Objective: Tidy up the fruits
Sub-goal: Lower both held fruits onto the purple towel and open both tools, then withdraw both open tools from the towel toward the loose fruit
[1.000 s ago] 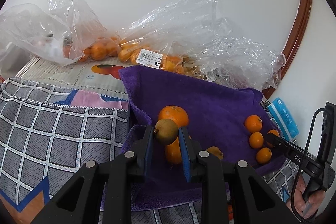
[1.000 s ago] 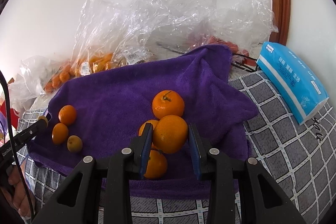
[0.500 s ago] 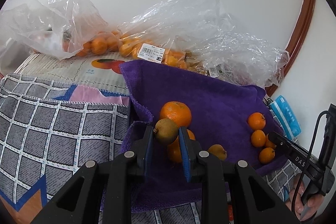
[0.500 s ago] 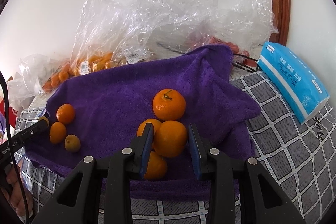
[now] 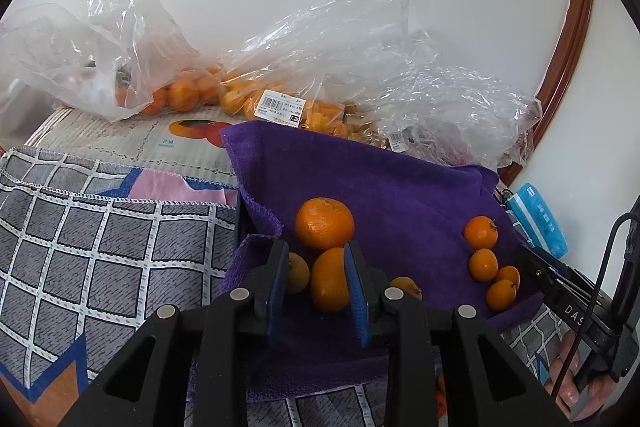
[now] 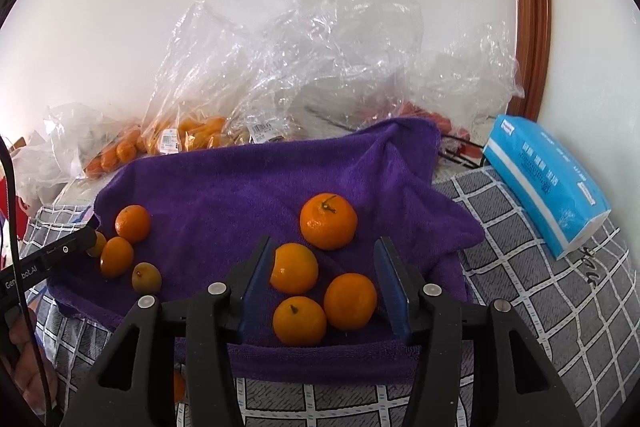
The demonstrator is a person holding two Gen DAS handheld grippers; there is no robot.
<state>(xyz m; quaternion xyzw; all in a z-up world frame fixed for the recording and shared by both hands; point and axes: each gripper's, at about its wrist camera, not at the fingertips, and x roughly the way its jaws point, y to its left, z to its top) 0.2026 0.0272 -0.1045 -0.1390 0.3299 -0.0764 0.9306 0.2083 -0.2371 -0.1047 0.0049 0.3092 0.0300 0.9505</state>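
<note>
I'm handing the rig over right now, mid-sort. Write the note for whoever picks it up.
Left gripper: jaws have just parted slightly. Small brownish fruit lies on the purple towel beside one finger, not gripped.
Right gripper: jaws have just been opening, nothing gripped. An orange lies on the towel between them.
Done: that orange sits with three more oranges by the right gripper. Two other oranges and a second brownish fruit lie by the left.
Left: the plastic bags at the back hold more fruit, probably next.
</note>
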